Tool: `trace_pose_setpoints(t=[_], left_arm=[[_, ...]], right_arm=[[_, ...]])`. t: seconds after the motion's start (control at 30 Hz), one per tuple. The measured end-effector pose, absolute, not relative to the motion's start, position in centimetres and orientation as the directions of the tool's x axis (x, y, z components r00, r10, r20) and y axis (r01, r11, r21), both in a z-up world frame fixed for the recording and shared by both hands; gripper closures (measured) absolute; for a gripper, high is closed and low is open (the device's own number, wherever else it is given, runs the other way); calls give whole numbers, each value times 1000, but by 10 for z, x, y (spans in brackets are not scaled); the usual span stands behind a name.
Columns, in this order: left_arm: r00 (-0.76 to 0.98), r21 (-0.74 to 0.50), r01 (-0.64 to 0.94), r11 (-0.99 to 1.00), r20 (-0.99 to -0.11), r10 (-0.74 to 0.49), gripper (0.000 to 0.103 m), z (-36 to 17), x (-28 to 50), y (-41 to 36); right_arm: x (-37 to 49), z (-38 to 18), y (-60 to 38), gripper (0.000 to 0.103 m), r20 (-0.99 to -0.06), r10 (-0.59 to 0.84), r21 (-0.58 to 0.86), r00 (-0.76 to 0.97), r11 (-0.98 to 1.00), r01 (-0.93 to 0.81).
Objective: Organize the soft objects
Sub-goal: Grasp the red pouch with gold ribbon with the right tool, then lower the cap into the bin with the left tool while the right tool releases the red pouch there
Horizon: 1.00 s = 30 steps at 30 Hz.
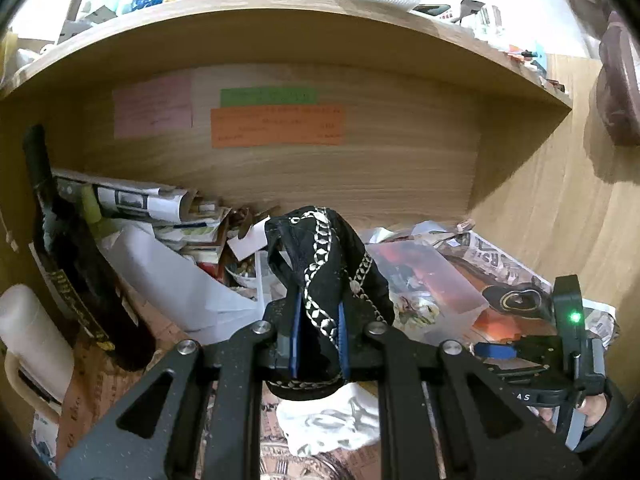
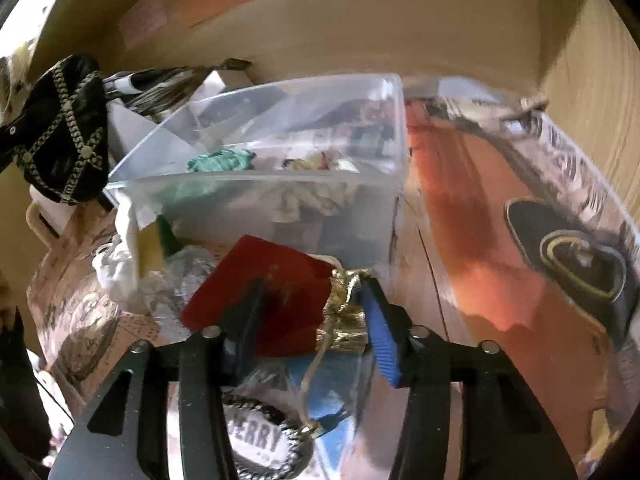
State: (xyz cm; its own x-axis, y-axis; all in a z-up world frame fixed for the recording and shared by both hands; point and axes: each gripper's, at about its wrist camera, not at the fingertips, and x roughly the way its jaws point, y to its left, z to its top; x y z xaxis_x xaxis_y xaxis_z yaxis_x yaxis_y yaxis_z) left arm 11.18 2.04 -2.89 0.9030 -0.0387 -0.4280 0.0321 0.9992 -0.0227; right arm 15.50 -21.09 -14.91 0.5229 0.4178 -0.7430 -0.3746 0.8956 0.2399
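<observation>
My left gripper (image 1: 319, 336) is shut on a black fabric pouch with silver trim (image 1: 320, 264) and holds it up in front of the wooden shelf. The pouch also shows at the upper left of the right wrist view (image 2: 64, 132). My right gripper (image 2: 312, 320) has its jaws apart around a red pouch with a gold drawstring neck (image 2: 280, 308); the left finger presses into the red cloth, the blue right pad (image 2: 380, 332) stands beside the gold neck. A clear plastic bin (image 2: 280, 200) just behind holds green and cream soft items.
A dark bottle (image 1: 72, 264) and stacked papers (image 1: 160, 216) fill the left under the shelf (image 1: 280, 20). Crumpled white cloth (image 1: 332, 420) lies below my left gripper. Newspaper (image 2: 520, 220) covers the surface on the right. A round "BERRY" tag (image 2: 260, 440) lies under my right gripper.
</observation>
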Motion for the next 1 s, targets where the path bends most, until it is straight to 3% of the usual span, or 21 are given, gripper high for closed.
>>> trace_pose_setpoints(t=[0.17, 0.3, 0.4, 0.8, 1.0], left_arm=[[909, -7, 19, 1000, -417, -20, 89, -27, 128, 17], [891, -18, 10, 1000, -453, -17, 89, -36, 152, 17], [873, -12, -7, 1000, -488, 0, 89, -45, 168, 19], [767, -60, 8, 998, -640, -45, 89, -89, 214, 32], [746, -35, 30, 999, -664, -46, 88, -95, 223, 24]], right_arm=[[160, -158, -209, 63, -768, 389, 213, 509, 904, -370], [152, -154, -201, 81, -759, 375, 165, 532, 901, -400], [139, -142, -200, 86, -728, 369, 135, 577, 903, -407], [114, -51, -194, 87, -515, 439, 114, 736, 886, -450], [145, -38, -175, 86, -478, 438, 94, 761, 887, -451]])
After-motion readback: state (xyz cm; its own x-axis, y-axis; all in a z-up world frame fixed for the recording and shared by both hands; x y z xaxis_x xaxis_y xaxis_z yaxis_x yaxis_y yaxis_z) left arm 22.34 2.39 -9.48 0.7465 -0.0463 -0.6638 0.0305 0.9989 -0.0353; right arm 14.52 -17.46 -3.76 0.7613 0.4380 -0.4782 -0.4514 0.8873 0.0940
